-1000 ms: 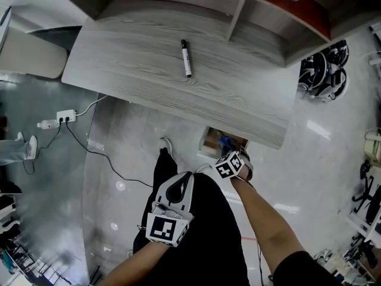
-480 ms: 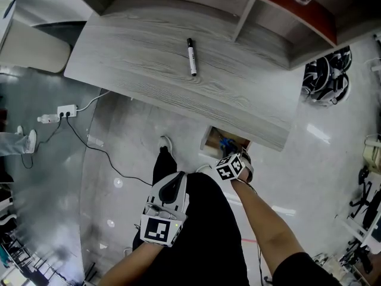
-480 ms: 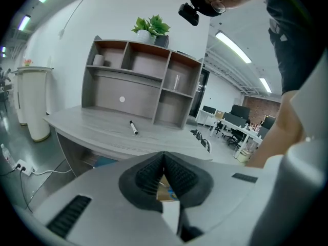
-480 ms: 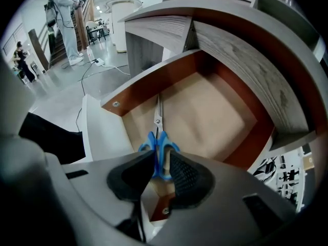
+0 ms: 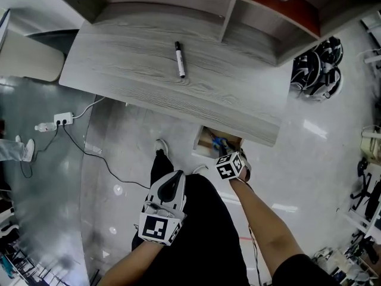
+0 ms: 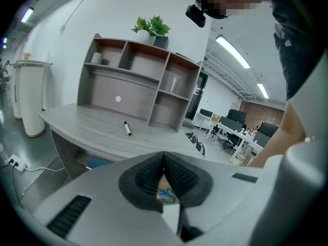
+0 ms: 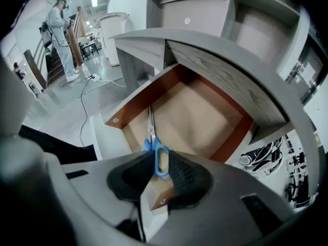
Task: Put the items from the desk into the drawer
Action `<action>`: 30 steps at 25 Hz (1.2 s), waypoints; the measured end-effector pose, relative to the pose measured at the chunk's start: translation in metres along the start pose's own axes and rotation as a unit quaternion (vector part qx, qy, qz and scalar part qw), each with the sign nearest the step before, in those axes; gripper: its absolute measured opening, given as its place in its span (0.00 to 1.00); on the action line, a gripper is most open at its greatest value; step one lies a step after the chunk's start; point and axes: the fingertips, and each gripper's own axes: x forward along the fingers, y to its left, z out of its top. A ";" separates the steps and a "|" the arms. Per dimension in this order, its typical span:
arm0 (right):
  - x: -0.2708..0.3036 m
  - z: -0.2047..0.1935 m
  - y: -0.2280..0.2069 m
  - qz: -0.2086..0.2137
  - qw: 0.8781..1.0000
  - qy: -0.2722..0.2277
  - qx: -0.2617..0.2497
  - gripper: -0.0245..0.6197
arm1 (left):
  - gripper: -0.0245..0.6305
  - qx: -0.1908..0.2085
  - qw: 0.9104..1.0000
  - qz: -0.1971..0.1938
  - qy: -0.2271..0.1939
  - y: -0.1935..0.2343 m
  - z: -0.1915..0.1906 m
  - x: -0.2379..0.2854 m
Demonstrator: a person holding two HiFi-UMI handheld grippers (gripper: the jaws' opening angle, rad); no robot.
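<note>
Glossy grey floor (image 5: 119, 159) all round, lights mirrored in it. Grey wood-grain tabletop (image 5: 149, 70) above, front edge curved. Shelf hutch (image 6: 138, 81) at its back: grey frame, brown-lined cubbies, potted plant (image 6: 151, 27) on top. White wall (image 6: 77, 14) behind. White power strip (image 5: 62, 119) on floor at left, black cable trailing off. White round column unit (image 6: 28, 96) beside tabletop end. Long light strips (image 6: 233, 53) overhead. Far off: office desks and chairs (image 6: 230, 129), brick wall (image 6: 271, 111). Other side: stairs with railing (image 7: 46, 60), person (image 7: 61, 35) standing near.
</note>
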 end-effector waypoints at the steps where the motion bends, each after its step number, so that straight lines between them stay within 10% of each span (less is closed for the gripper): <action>1: -0.005 0.002 -0.001 0.002 1.000 -0.003 0.005 0.18 | 0.06 0.002 1.000 -0.003 -0.001 -0.002 0.003 0.001; 17: -0.134 0.039 0.011 -0.007 0.989 -0.104 0.104 0.17 | 0.06 0.003 0.999 -0.045 0.016 -0.018 0.020 -0.027; 30: -0.275 0.097 0.004 -0.034 0.950 -0.246 0.192 0.10 | 0.06 0.034 0.994 -0.100 -0.029 -0.050 0.082 -0.031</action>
